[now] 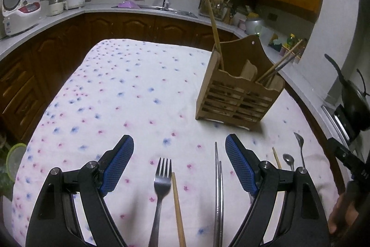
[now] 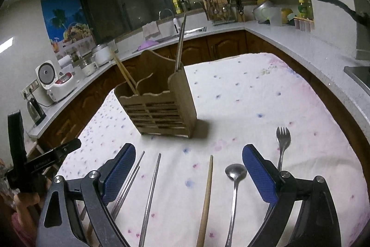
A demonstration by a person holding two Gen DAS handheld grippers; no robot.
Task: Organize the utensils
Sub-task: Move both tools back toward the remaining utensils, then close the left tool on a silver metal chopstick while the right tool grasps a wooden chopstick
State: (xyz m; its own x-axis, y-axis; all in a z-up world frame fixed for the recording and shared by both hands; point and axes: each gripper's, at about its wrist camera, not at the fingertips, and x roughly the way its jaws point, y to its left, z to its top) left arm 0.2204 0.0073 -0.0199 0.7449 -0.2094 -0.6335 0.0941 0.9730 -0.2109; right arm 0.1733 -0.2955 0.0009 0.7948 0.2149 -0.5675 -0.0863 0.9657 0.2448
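Observation:
A wooden utensil holder [image 1: 240, 94] [image 2: 157, 105] stands on the flowered tablecloth [image 1: 129, 94] with wooden chopsticks [image 2: 124, 73] and metal chopsticks [image 2: 180, 43] upright in it. My left gripper [image 1: 179, 142] is open just above the cloth. A fork [image 1: 161, 182], a wooden chopstick [image 1: 178, 207] and a metal chopstick pair [image 1: 218, 189] lie between its fingers, untouched. My right gripper [image 2: 188, 152] is open too, over a metal chopstick [image 2: 152, 189], a wooden chopstick [image 2: 207, 196] and a spoon [image 2: 234, 177]. A second fork [image 2: 282, 142] lies outside its right finger.
Two spoons [image 1: 288, 160] and another wooden chopstick [image 1: 276, 157] lie right of the left gripper. A kitchen counter [image 2: 266, 34] with a sink, rice cookers [image 2: 53, 82] and bottles wraps around the table. A hand [image 1: 342, 212] shows at the right edge.

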